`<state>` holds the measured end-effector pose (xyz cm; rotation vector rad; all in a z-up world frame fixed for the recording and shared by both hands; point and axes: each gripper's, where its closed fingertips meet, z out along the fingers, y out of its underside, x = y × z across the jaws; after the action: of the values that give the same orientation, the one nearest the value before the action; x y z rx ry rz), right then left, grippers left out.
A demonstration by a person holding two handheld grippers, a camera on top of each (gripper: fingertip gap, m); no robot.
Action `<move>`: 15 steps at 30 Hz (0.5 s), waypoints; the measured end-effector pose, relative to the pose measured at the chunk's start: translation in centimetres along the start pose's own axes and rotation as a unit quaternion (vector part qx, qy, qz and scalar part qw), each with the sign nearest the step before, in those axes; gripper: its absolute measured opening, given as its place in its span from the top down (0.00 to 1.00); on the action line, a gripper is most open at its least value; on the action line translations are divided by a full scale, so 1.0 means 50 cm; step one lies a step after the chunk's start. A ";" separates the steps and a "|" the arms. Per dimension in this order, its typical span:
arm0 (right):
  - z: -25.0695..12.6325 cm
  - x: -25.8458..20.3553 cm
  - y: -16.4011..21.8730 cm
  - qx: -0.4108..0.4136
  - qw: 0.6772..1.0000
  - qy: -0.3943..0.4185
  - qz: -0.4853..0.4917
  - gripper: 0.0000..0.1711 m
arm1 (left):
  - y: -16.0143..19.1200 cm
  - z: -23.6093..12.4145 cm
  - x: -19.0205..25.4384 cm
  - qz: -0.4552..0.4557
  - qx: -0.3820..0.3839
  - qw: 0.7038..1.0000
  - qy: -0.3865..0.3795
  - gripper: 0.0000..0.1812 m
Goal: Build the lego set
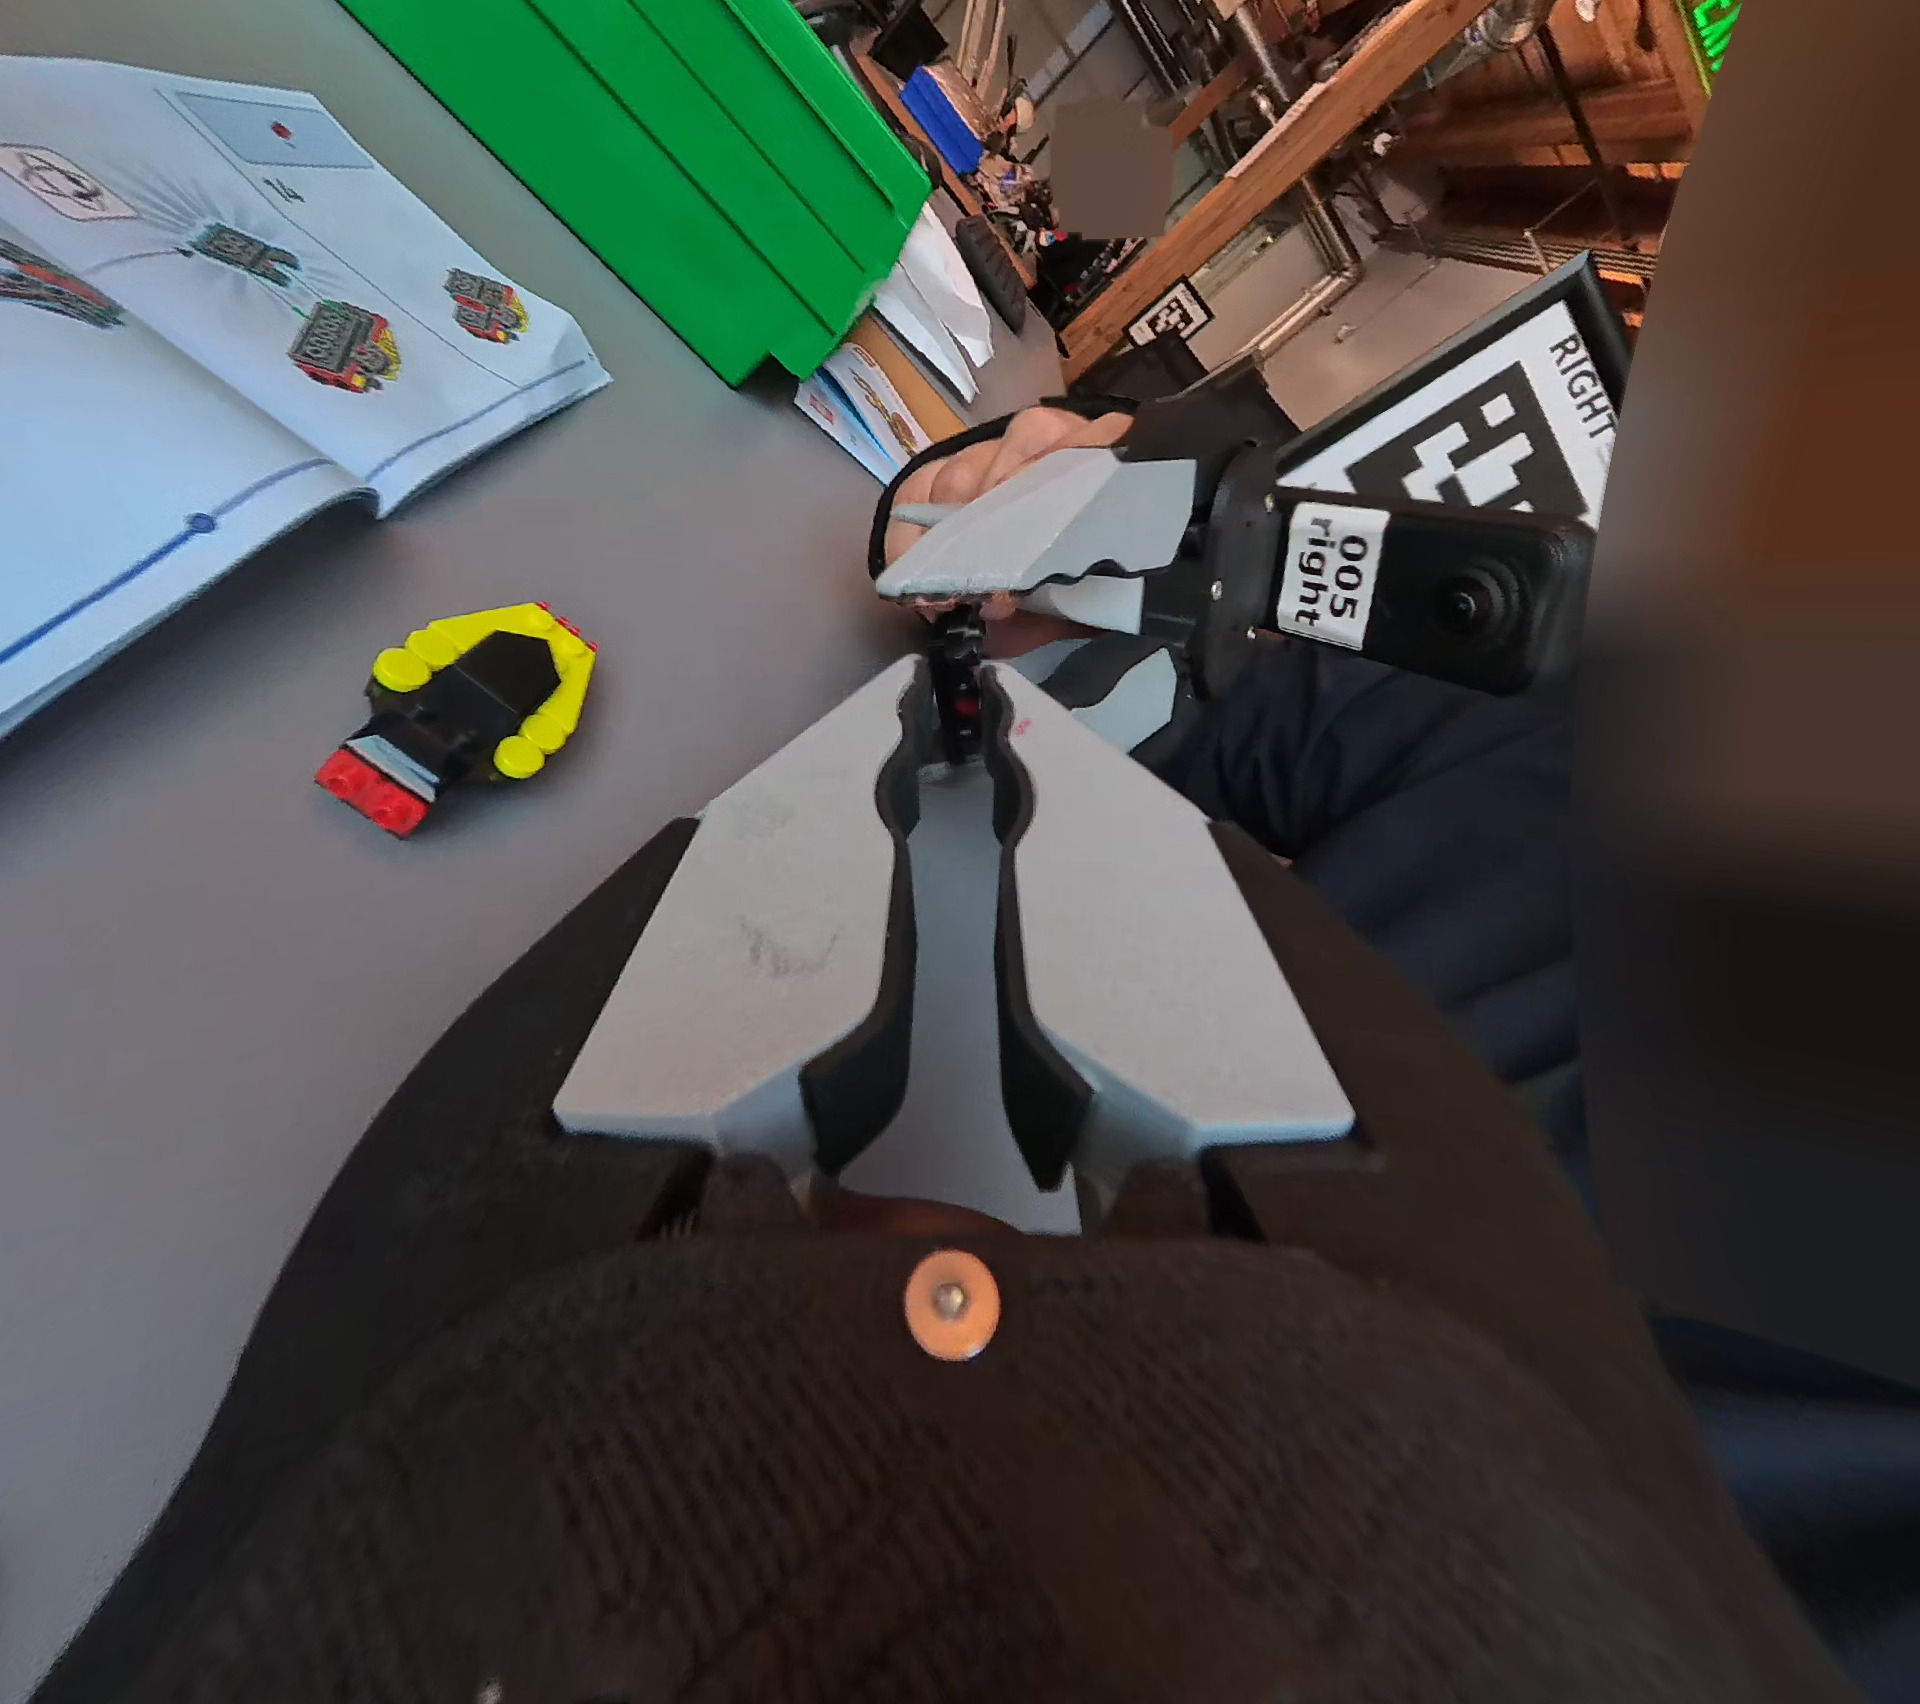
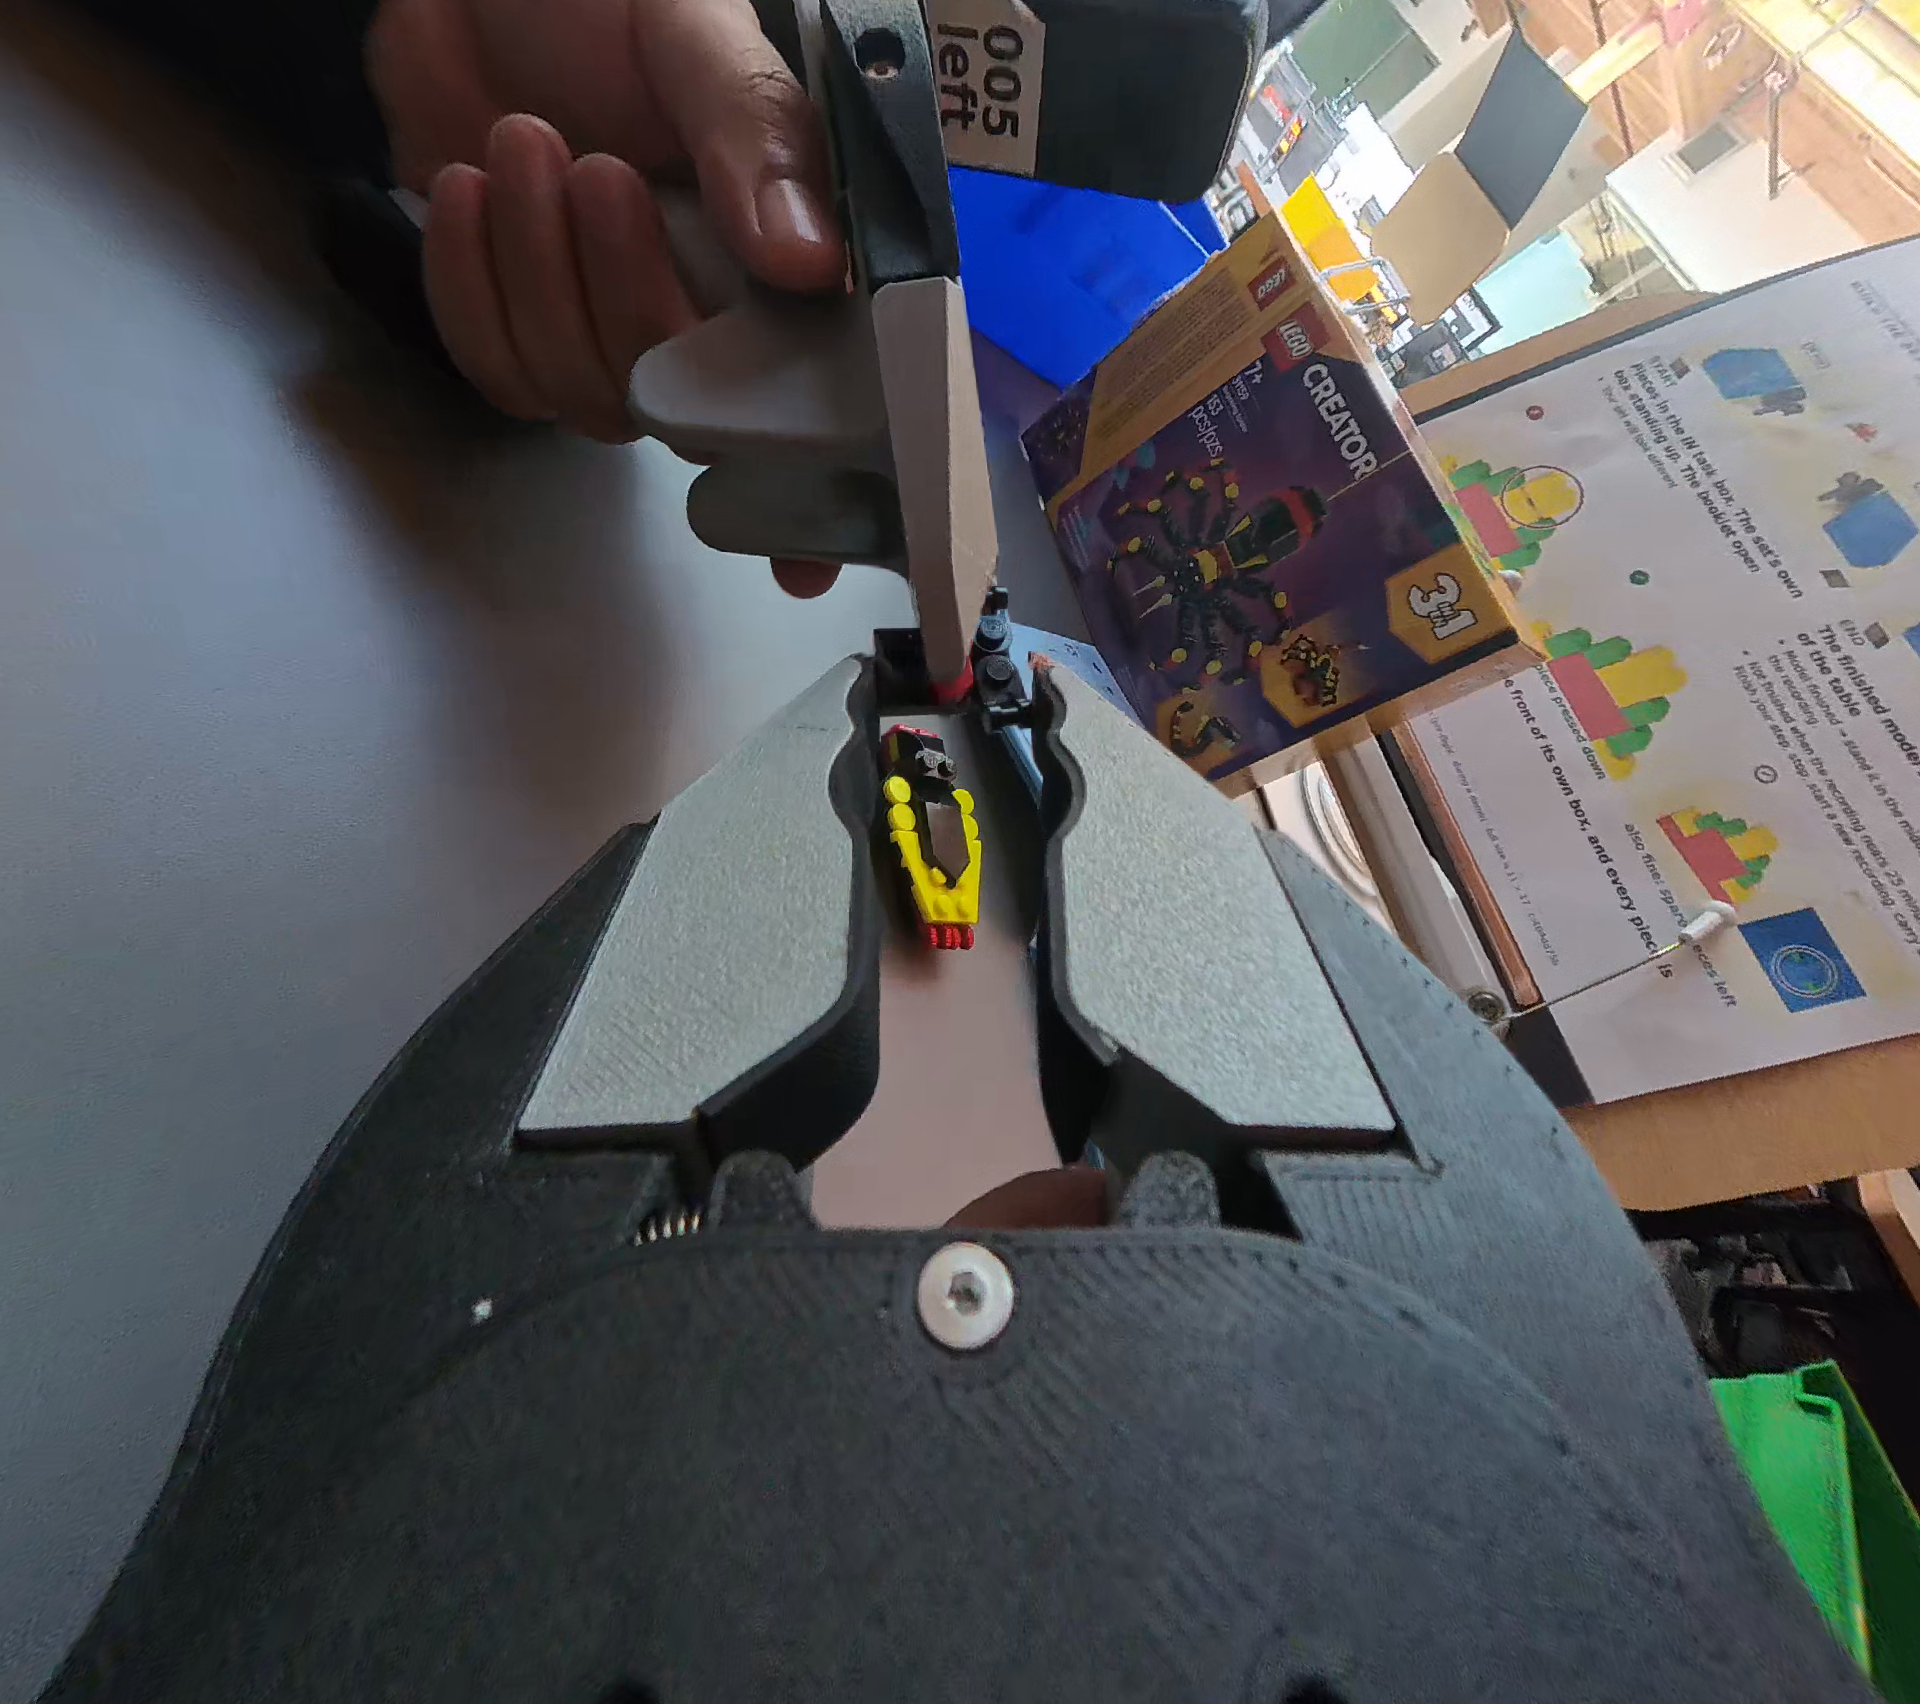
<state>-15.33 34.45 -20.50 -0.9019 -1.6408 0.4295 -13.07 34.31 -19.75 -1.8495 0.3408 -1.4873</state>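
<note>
A small black lego assembly with a red part is held above the grey table between both grippers. My left gripper is shut on it. My right gripper is shut on the same assembly from the other side, so the two sets of fingertips meet. The right gripper also shows in the left wrist view, coming in from the right. The left gripper shows in the right wrist view, coming down from above. A yellow, black and red sub-build lies flat on the table, also seen in the right wrist view.
An open instruction booklet lies at the left, with green bins behind it. The lego box stands by a blue bin and a board with a printed sheet. A person's hands grip both handles.
</note>
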 end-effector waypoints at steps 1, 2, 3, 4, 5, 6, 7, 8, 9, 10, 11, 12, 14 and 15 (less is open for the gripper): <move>0.002 0.001 0.004 -0.003 1.000 0.001 0.004 0.85 | -0.004 -0.003 -0.005 0.003 0.005 1.000 -0.008 0.96; 0.004 0.002 0.008 -0.006 1.000 0.002 0.011 0.85 | -0.009 -0.006 -0.009 0.005 0.010 1.000 -0.015 0.95; 0.006 0.003 0.012 -0.009 1.000 0.002 0.019 0.85 | -0.013 -0.010 -0.010 0.007 0.015 1.000 -0.017 0.94; 0.008 0.005 0.017 -0.013 1.000 0.002 0.025 0.85 | -0.018 -0.013 -0.011 0.009 0.020 1.000 -0.021 0.92; 0.010 0.006 0.023 -0.019 0.999 0.001 0.031 0.85 | -0.022 -0.017 -0.013 0.010 0.024 0.999 -0.025 0.90; 0.012 0.007 0.031 -0.028 0.999 0.000 0.036 0.85 | -0.027 -0.021 -0.015 0.012 0.028 0.999 -0.030 0.89; 0.015 0.008 0.040 -0.039 0.998 -0.003 0.041 0.85 | -0.032 -0.025 -0.018 0.016 0.034 0.999 -0.038 0.88; 0.017 0.006 0.051 -0.051 0.998 -0.009 0.048 0.85 | -0.040 -0.030 -0.023 0.022 0.043 0.998 -0.048 0.88; 0.020 0.002 0.061 -0.063 0.996 -0.017 0.057 0.85 | -0.048 -0.037 -0.028 0.028 0.054 0.996 -0.059 0.88; 0.023 -0.002 0.068 -0.070 0.995 -0.027 0.067 0.85 | -0.057 -0.044 -0.034 0.035 0.066 0.995 -0.072 0.88; 0.024 -0.009 0.072 -0.072 0.994 -0.040 0.077 0.85 | -0.067 -0.053 -0.042 0.043 0.078 0.992 -0.088 0.88; 0.026 -0.021 0.075 -0.074 0.992 -0.061 0.087 0.85 | -0.076 -0.062 -0.051 0.051 0.090 0.989 -0.107 0.88; 0.030 -0.049 0.081 -0.084 0.985 -0.103 0.107 0.85 | -0.092 -0.081 -0.067 0.072 0.109 0.981 -0.145 0.89; 0.031 -0.061 0.083 -0.087 0.982 -0.120 0.113 0.85 | -0.098 -0.089 -0.073 0.081 0.117 0.977 -0.159 0.89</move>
<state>-15.29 35.10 -25.83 -1.2135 -1.8233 0.5760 -19.39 38.33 -18.79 -1.7860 0.1485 -1.0520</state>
